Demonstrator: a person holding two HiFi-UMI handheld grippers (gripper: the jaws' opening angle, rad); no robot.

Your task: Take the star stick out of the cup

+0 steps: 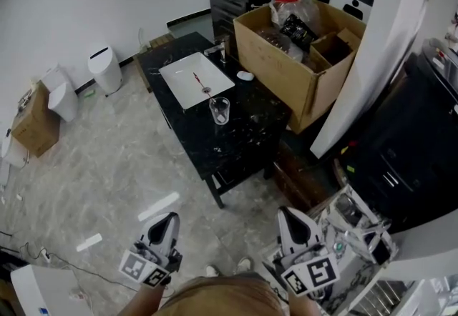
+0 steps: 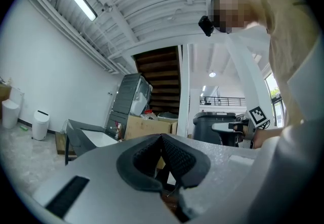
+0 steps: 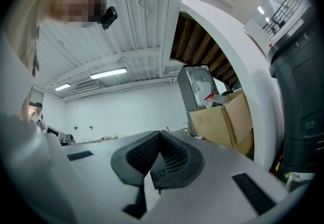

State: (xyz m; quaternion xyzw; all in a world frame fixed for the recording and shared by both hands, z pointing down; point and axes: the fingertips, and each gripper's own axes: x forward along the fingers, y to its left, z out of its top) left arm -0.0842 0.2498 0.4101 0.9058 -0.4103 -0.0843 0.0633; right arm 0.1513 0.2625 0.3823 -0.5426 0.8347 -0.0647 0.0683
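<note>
Left gripper (image 1: 167,219): jaws pressed together, empty.
Right gripper (image 1: 290,214): jaws pressed together, empty.
Cup (image 1: 220,110): upright on the bench (image 1: 236,137), well apart from both grippers.
Star stick (image 1: 200,83): slanting over the white tray (image 1: 179,86), beside the cup.

One black marble table (image 1: 236,139) carries one white rectangular tray (image 1: 179,86), one clear glass cup (image 1: 220,111), one thin dark stick (image 1: 201,83) and one open cardboard box (image 1: 279,68). Two white plastic bins (image 1: 106,69) (image 1: 63,99) stand on the floor.

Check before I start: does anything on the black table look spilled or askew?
Nothing stands out. The cup stands upright beside the white tray, nothing spilled; the thin stick slants over the tray.
</note>
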